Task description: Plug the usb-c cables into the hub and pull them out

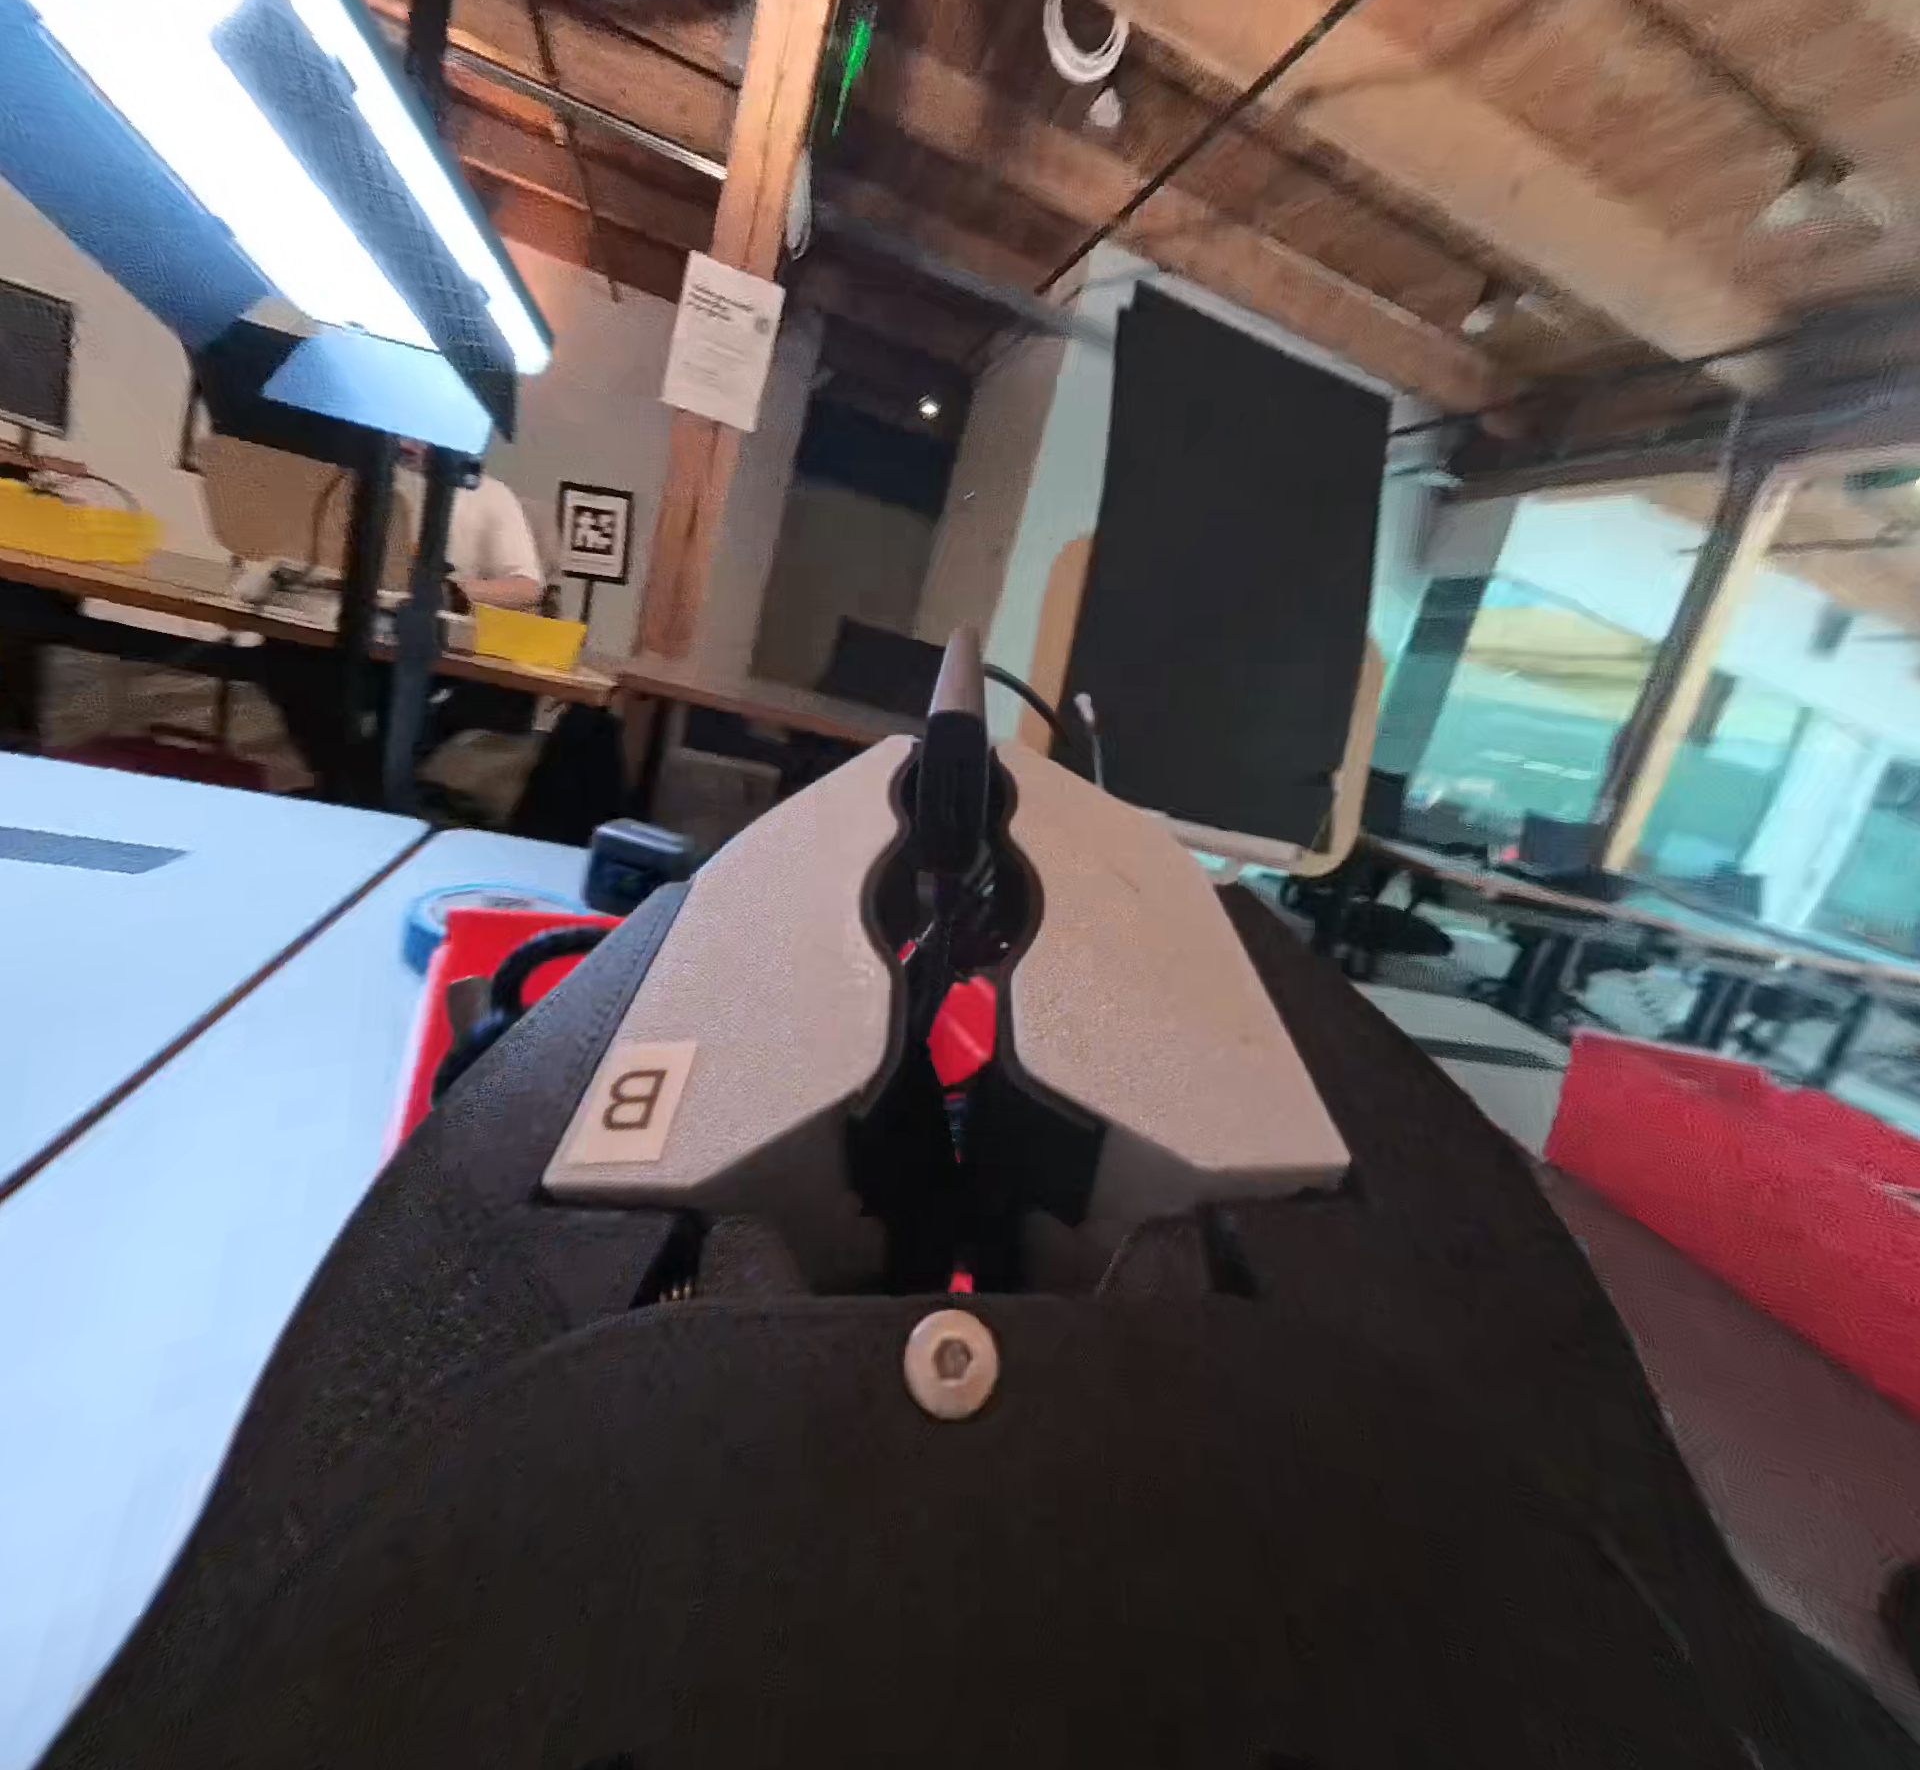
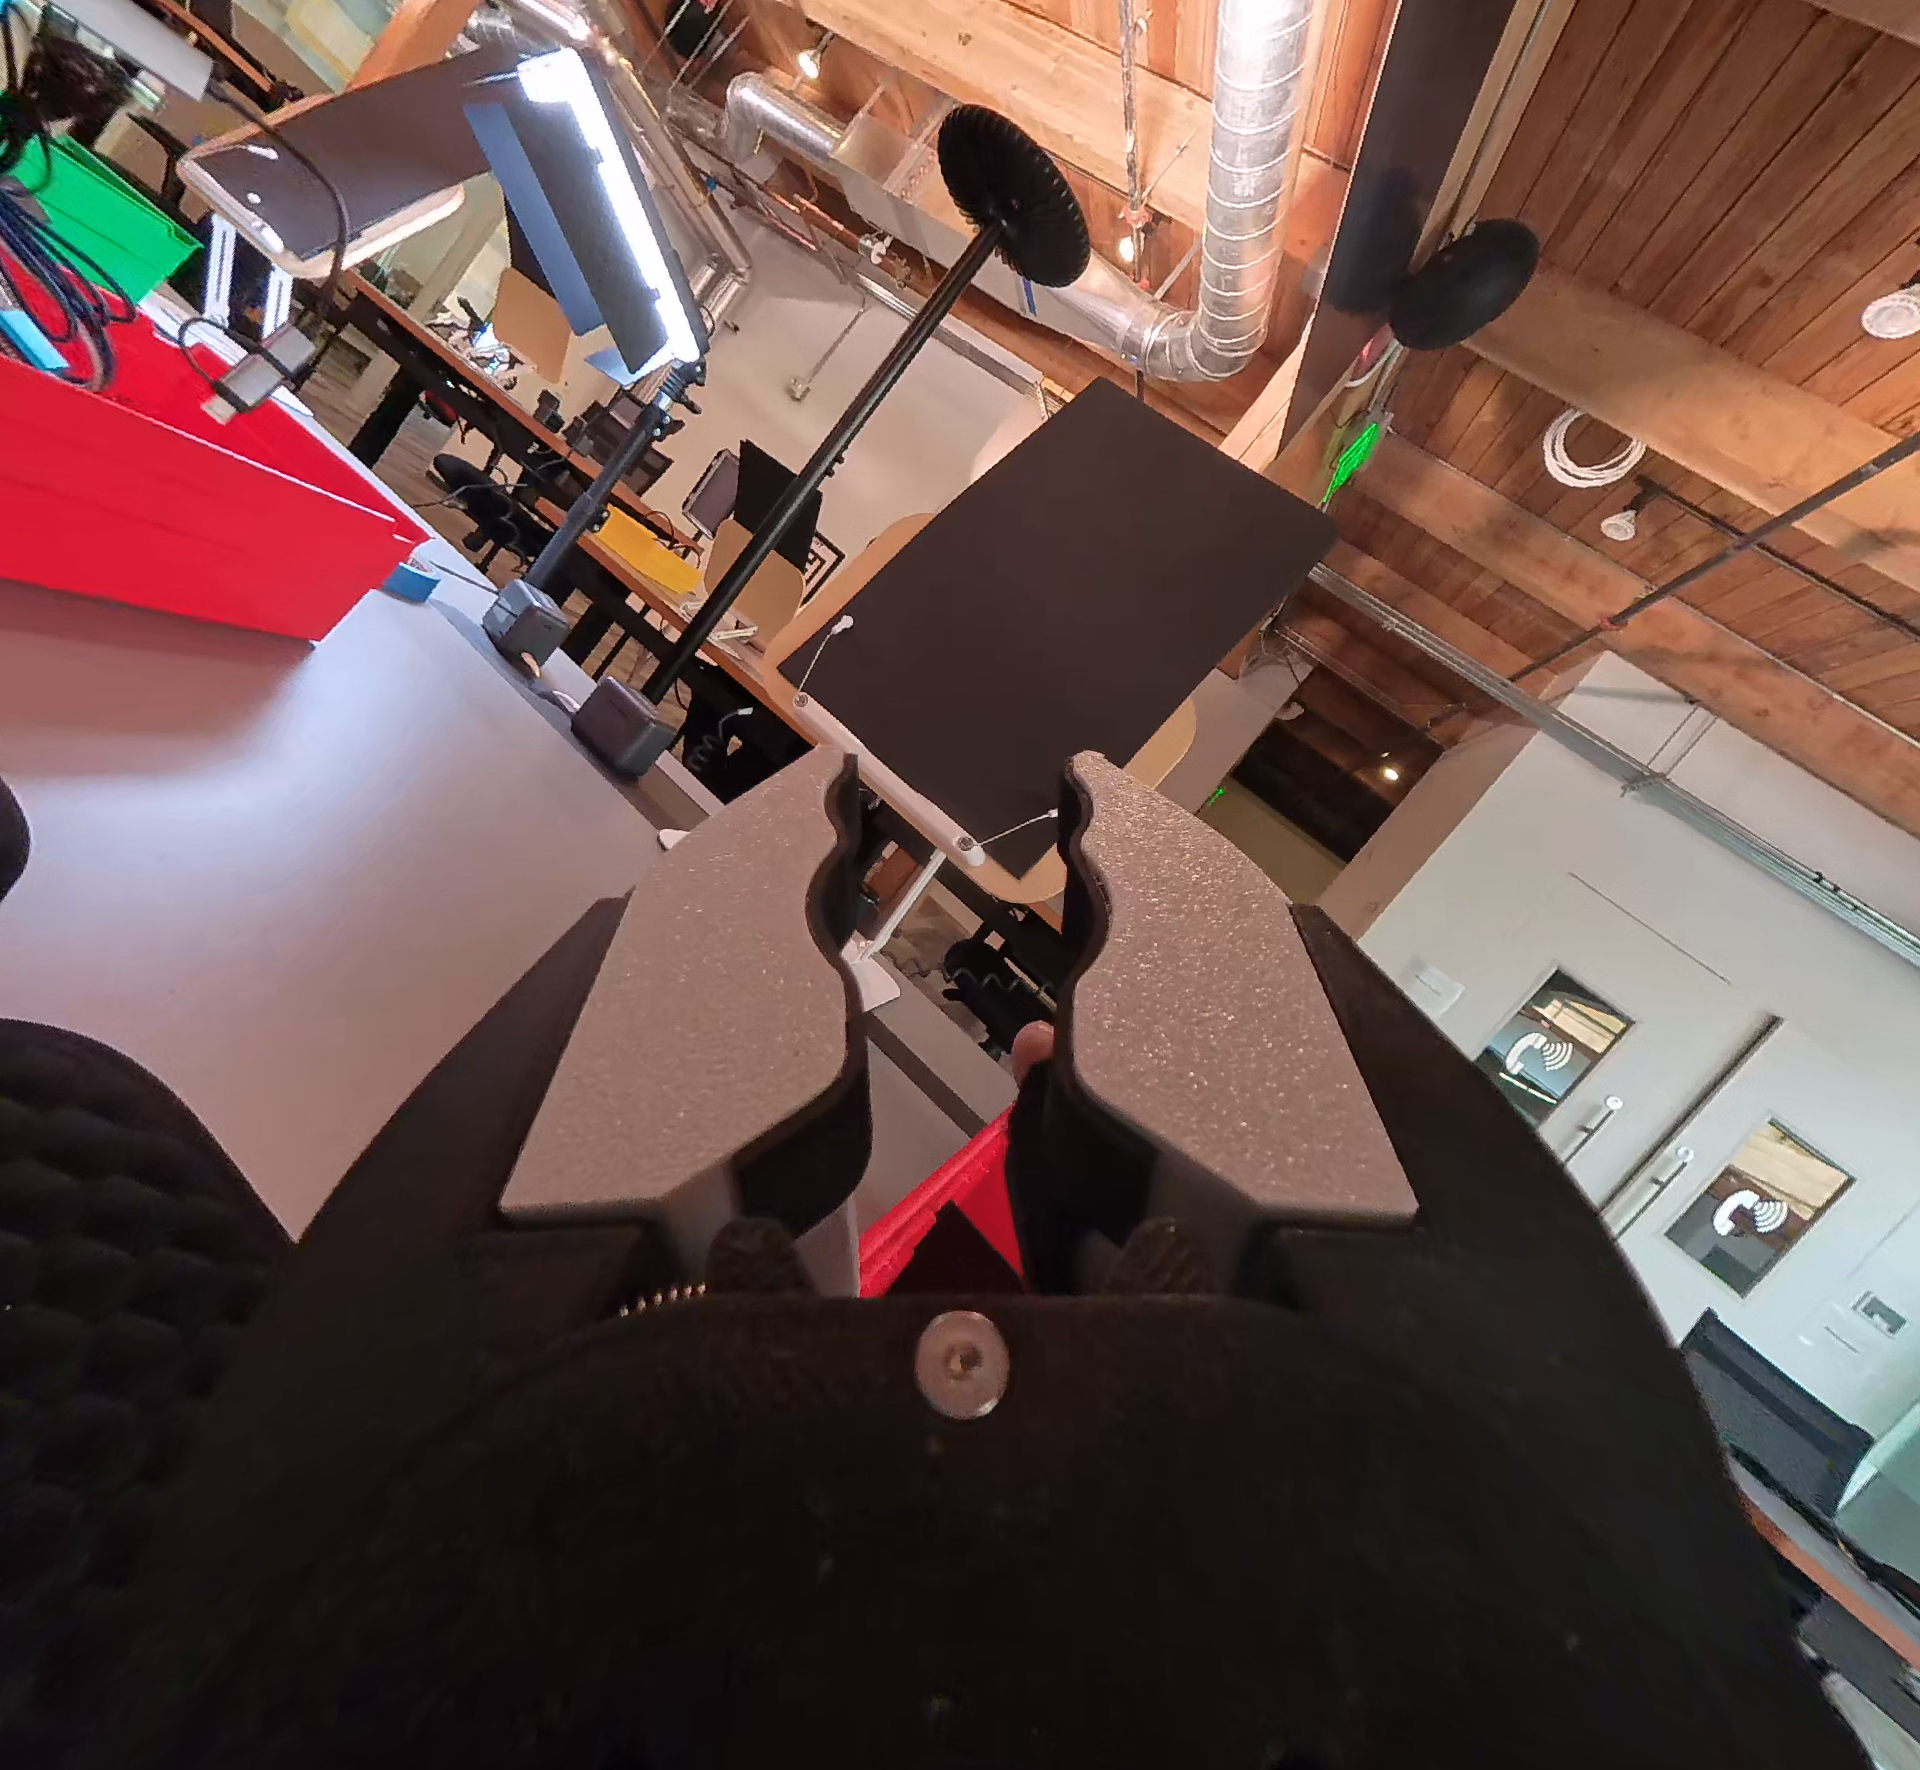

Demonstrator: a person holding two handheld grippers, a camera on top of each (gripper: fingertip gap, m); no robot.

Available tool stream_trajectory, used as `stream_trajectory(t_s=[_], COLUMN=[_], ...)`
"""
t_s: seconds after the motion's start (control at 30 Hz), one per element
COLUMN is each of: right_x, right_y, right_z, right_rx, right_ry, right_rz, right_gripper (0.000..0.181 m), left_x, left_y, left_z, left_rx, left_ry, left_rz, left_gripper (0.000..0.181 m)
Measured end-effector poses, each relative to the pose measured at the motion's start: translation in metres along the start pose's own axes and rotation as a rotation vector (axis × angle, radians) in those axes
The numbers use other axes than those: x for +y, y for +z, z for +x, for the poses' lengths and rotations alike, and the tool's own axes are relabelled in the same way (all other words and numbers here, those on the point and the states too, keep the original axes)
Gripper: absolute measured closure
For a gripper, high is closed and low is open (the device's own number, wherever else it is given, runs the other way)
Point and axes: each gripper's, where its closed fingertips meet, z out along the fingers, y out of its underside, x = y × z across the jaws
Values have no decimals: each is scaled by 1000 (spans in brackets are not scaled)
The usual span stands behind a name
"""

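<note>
My left gripper [image 1: 951,764] is shut on a slim dark usb-c cable plug [image 1: 956,681] with a grey end that sticks up past the fingertips. A black cable [image 1: 1023,697] curves off to its right, and red and black strands [image 1: 951,962] run down between the fingers. My right gripper [image 2: 961,785] is open and empty, tilted up over the table edge. In the right wrist view a small grey hub [image 2: 255,380] with a black cable attached shows at the rim of a red bin [image 2: 156,494] far left, beside a bundle of cables [image 2: 52,297].
White tabletops [image 1: 156,1045] lie to the left. There is a blue tape roll [image 1: 457,905], a red bin [image 1: 1745,1170] on the right, two black stand clamps [image 2: 623,723] at the table edge, a lit light panel [image 2: 613,203] and a dark board [image 2: 1049,619] beyond.
</note>
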Motion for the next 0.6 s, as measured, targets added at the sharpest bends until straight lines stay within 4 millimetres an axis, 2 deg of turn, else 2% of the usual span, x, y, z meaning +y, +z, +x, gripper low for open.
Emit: stream_trajectory(t_s=[0.03,0.13,0.27,0.37,0.43,0.6], right_x=[1,3,5,-1,-11,-56], right_y=[0,1,4,11,19,39], right_z=[-1,-3,-6,-21,-33,-81], right_rx=[-3,-14,-31,-118,-170,-370], right_ry=[4,-1,62,213,311,531], right_rz=[0,-15,-21,6,60,250], right_gripper=[146,146,146,154,155,159], left_x=[-4,-12,-32,-44,-44,-18], left_y=[-1,-4,-4,-3,1,15], left_z=[-1,-1,28,61,88,162], left_rx=[7,-27,92,167,211,376], left_ry=[-33,48,3,40,108,114], left_rz=[34,62,161,236,266,260], left_gripper=[174,174,174,174,174,174])
